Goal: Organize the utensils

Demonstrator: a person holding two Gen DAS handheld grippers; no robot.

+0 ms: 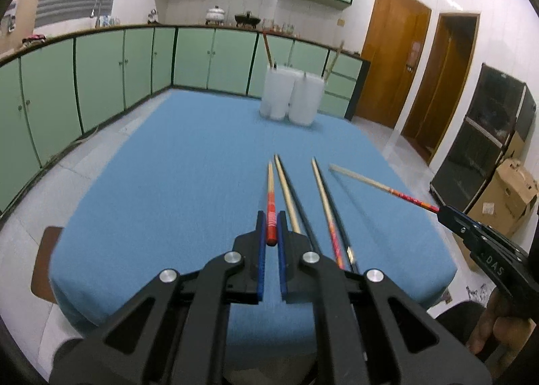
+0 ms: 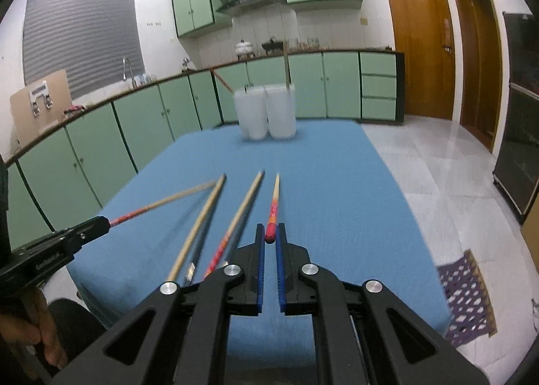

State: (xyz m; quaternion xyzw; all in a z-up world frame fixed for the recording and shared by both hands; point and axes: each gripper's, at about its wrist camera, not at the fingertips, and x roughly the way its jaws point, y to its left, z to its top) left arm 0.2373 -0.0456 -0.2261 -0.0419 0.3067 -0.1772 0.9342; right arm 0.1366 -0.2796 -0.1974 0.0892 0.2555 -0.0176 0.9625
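Over the blue table (image 1: 168, 182), each gripper's jaws grasping one chopstick, loose chopsticks (image 1: 289, 189) between, white holders (image 1: 289, 95) beyond

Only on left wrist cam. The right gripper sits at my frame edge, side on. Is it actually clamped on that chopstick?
Observer: Yes. From its own camera the right gripper has its jaws shut on the red end of a chopstick, tip aimed toward the white containers.
Operator: I get only a sliver of floor past the table's right edge. What's there?
Observer: A purple patterned mat on the tiles beside the blue table.
Operator: How does my grip look from outside?
Observer: The left gripper shows side on, holding the other chopstick by its red end. The stick is blurred.
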